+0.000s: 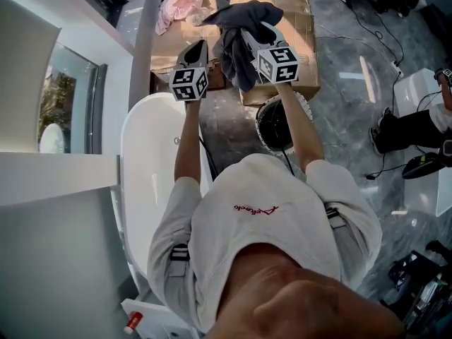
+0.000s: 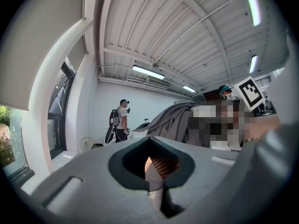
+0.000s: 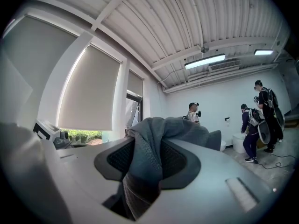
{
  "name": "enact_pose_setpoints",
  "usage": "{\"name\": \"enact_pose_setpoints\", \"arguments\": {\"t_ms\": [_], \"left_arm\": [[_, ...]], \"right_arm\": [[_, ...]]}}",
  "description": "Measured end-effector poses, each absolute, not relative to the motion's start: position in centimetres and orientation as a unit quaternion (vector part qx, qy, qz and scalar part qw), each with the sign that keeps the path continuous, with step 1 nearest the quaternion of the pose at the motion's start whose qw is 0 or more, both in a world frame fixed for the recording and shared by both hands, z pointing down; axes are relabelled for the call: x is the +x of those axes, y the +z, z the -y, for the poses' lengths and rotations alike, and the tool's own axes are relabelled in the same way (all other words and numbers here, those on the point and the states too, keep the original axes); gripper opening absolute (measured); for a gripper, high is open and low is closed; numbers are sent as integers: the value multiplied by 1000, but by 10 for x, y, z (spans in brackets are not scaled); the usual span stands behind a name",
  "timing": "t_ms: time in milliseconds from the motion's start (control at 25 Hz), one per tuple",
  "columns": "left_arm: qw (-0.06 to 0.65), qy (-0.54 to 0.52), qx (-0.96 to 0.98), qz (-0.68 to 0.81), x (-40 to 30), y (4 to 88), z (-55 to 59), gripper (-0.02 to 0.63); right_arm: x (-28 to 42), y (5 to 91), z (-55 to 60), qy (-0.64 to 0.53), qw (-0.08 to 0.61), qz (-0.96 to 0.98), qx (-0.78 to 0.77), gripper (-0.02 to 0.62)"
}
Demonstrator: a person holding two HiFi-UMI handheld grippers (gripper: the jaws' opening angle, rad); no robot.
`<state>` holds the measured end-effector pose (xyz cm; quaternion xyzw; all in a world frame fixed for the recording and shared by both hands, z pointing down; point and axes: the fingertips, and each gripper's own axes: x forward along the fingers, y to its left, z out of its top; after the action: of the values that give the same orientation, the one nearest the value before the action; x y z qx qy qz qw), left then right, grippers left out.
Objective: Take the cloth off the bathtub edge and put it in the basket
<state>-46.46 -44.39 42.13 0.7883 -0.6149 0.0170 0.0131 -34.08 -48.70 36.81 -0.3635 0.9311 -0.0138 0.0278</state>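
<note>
Cloth (image 1: 240, 62): soft, light, limp; drapes at upper centre
Right gripper (image 3: 145, 169): clamped on a bunched fold, likely the surest hold
Left gripper (image 2: 153, 164): jaws together, empty

Floor: grey marbled tiles (image 1: 346, 119), glossy, with pale streaks.
Ceiling: white ribbed panels (image 2: 187, 27) carried on slanting white beams.
Light: lit tube lamps (image 3: 204, 61) hang under the ceiling; daylight comes in at the windows.
Windows: dark-framed panes (image 2: 58, 118) with greenery outside; pale roller blinds (image 3: 88, 90) are drawn partway down.
Walls: plain white (image 3: 217, 101).
Furniture: cardboard boxes (image 1: 300, 27) lie on the floor; a white toilet (image 3: 238, 143) stands at the far wall.
People: three figures (image 3: 264, 115) stand near that wall.
</note>
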Motion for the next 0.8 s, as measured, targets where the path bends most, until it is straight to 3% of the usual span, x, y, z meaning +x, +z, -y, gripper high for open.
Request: {"name": "enact_pose_setpoints", "arguments": {"t_ms": [800], "left_arm": [[9, 22, 844, 535, -242, 416, 468, 0]], "right_arm": [[-99, 368, 484, -17, 40, -886, -462, 164]]}}
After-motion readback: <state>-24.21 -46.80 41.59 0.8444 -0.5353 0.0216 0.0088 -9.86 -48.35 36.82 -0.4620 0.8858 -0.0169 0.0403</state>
